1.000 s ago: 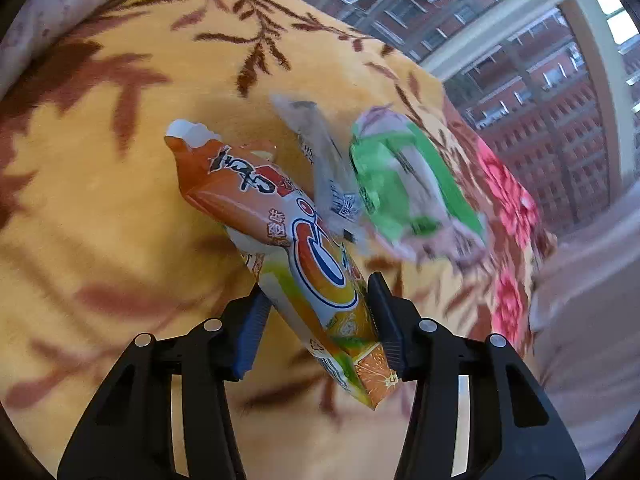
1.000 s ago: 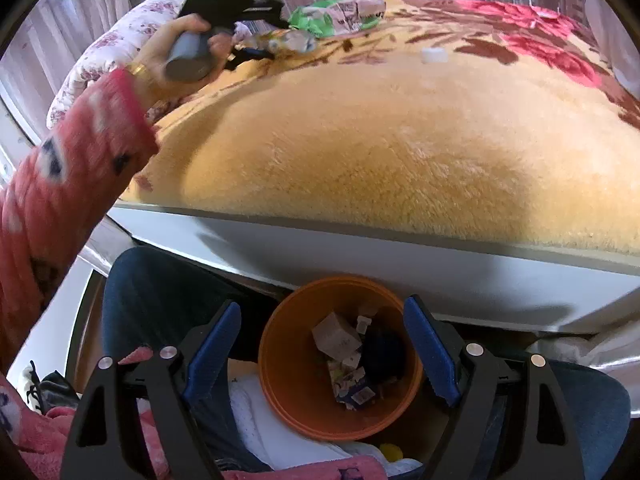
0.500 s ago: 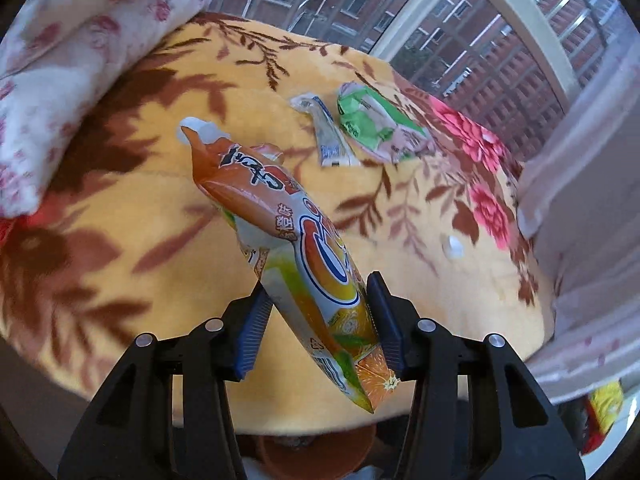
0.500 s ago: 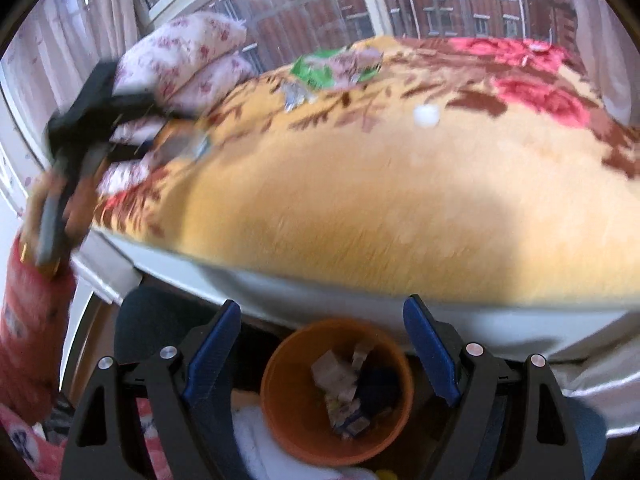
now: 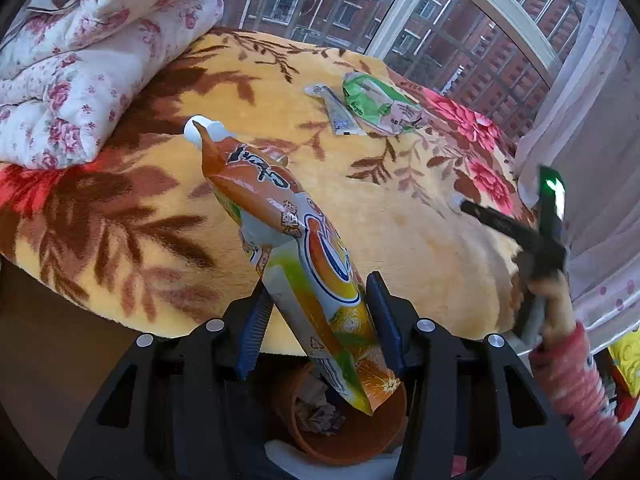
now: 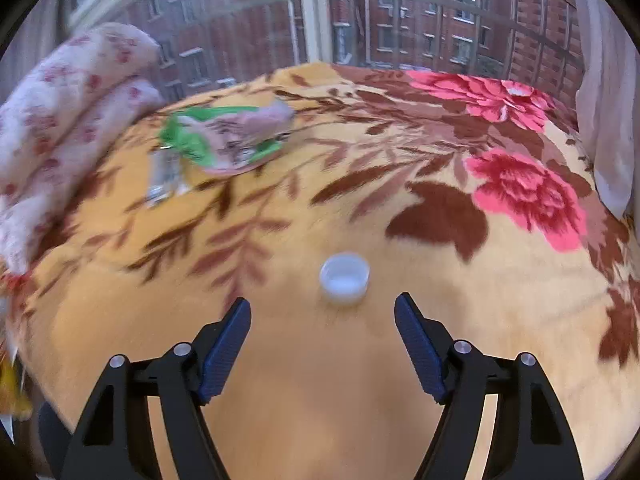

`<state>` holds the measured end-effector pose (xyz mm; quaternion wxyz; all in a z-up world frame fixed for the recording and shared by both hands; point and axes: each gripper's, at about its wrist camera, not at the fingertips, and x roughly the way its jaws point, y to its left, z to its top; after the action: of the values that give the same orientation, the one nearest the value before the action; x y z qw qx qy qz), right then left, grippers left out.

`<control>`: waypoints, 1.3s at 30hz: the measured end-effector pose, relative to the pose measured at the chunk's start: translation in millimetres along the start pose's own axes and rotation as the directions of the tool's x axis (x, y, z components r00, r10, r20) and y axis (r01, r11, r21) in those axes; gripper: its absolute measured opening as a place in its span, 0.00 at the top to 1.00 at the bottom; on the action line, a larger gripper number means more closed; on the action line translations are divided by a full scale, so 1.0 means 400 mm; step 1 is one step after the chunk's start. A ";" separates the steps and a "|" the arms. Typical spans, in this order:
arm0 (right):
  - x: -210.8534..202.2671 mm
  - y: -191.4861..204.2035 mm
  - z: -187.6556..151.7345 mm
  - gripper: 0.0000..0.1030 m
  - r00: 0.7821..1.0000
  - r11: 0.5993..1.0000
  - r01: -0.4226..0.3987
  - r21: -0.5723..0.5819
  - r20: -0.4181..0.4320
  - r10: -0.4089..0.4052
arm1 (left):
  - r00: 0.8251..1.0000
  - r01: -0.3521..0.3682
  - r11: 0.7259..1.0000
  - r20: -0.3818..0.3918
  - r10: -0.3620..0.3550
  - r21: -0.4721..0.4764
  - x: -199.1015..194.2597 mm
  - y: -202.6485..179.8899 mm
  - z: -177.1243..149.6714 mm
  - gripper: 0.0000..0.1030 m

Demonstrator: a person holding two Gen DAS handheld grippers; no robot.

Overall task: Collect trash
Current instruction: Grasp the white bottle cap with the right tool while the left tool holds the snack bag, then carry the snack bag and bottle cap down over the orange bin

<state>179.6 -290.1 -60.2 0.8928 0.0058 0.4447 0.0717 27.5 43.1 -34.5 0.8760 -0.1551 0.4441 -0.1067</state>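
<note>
My left gripper [image 5: 320,296] is shut on an orange drink pouch [image 5: 288,240] with a white cap, held in the air above the orange trash bin [image 5: 348,420], which holds crumpled paper. My right gripper [image 6: 322,308] is open and empty over the yellow floral blanket [image 6: 360,360], with a small white bottle cap [image 6: 344,278] just ahead between its fingers. A green and pink wrapper [image 5: 376,104] [image 6: 228,140] and a clear silvery wrapper [image 5: 336,114] [image 6: 164,176] lie on the far part of the blanket. The right gripper also shows in the left wrist view [image 5: 520,232].
A folded floral quilt [image 5: 80,60] lies at the blanket's left side. A window with bars is behind the bed. A pale curtain [image 5: 592,160] hangs at the right. The bin stands below the bed's front edge.
My left gripper has pulled back with the pouch, off the blanket and over the bin. My right gripper has risen from above the bin to the blanket, close to the white cap.
</note>
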 end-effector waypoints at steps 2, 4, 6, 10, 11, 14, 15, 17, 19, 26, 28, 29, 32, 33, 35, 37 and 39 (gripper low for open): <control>0.045 -0.003 0.024 0.35 0.999 0.999 0.033 0.004 -0.027 -0.033 | 1.000 0.002 1.000 0.003 -0.002 -0.007 -0.002 0.004 -0.002 0.54; 0.089 -0.015 0.039 0.49 0.997 0.999 0.032 0.030 -0.074 -0.029 | 1.000 0.003 1.000 0.005 -0.003 -0.010 -0.001 0.006 -0.002 0.55; 0.127 -0.028 0.047 0.62 0.992 0.998 0.030 0.060 -0.127 -0.022 | 1.000 0.000 1.000 0.009 0.000 -0.004 -0.001 0.004 -0.003 0.55; 0.119 -0.037 0.040 0.69 0.991 0.997 0.024 0.079 -0.136 -0.013 | 1.000 0.010 1.000 0.003 -0.010 0.002 0.004 -0.005 -0.003 0.57; 0.109 -0.038 0.036 0.69 0.991 0.997 0.020 0.081 -0.130 -0.009 | 1.000 0.010 1.000 0.002 -0.010 0.004 0.005 -0.008 -0.003 0.58; 0.077 -0.034 0.029 0.69 0.994 0.997 0.010 0.077 -0.110 -0.001 | 1.000 0.020 1.000 -0.001 -0.020 0.015 0.007 -0.023 -0.004 0.62; 0.059 -0.031 0.025 0.69 0.995 0.997 0.004 0.074 -0.099 0.004 | 1.000 0.026 0.999 -0.001 -0.026 0.019 0.007 -0.028 -0.003 0.63; 0.021 -0.024 0.017 0.69 0.997 0.998 -0.015 0.060 -0.078 0.019 | 1.000 0.021 0.999 0.003 -0.021 0.050 0.009 -0.049 -0.003 0.64; -0.016 -0.015 0.009 0.69 0.998 0.999 -0.027 0.045 -0.063 0.030 | 1.000 0.029 0.998 -0.011 -0.029 0.057 0.023 -0.063 0.001 0.67; -0.202 0.025 -0.042 0.69 0.993 0.994 -0.109 -0.014 0.040 0.109 | 0.998 0.037 0.990 0.041 -0.043 0.136 -0.018 -0.139 -0.003 0.67; -0.252 0.038 -0.067 0.69 0.989 0.990 -0.138 -0.040 0.057 0.140 | 0.997 0.040 0.986 0.057 -0.050 0.159 -0.040 -0.158 -0.007 0.67; -0.281 0.045 -0.083 0.69 0.986 0.988 -0.148 -0.055 0.067 0.151 | 0.997 0.046 0.984 0.060 -0.057 0.170 -0.051 -0.167 -0.010 0.67; -0.368 0.069 -0.143 0.69 0.979 0.980 -0.172 -0.100 0.098 0.182 | 0.995 0.056 0.977 0.066 -0.070 0.204 -0.086 -0.189 -0.024 0.67; -0.386 0.072 -0.159 0.69 0.977 0.978 -0.178 -0.108 0.103 0.189 | 0.995 0.062 0.975 0.063 -0.077 0.213 -0.094 -0.194 -0.030 0.67; -0.432 0.085 -0.205 0.69 0.971 0.973 -0.197 -0.122 0.112 0.211 | 0.994 0.080 0.970 0.051 -0.094 0.231 -0.110 -0.203 -0.047 0.67; -0.458 0.091 -0.241 0.69 0.969 0.970 -0.201 -0.134 0.114 0.217 | 0.994 0.082 0.962 0.043 -0.096 0.260 -0.124 -0.215 -0.070 0.67; -0.486 0.101 -0.288 0.69 0.967 0.966 -0.214 -0.144 0.110 0.230 | 0.995 0.087 0.953 0.023 -0.098 0.289 -0.127 -0.226 -0.099 0.67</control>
<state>-32.5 -282.2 27.1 0.9037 0.0017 0.3786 0.1999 -38.9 -31.2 14.4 0.8913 -0.0489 0.3998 -0.2081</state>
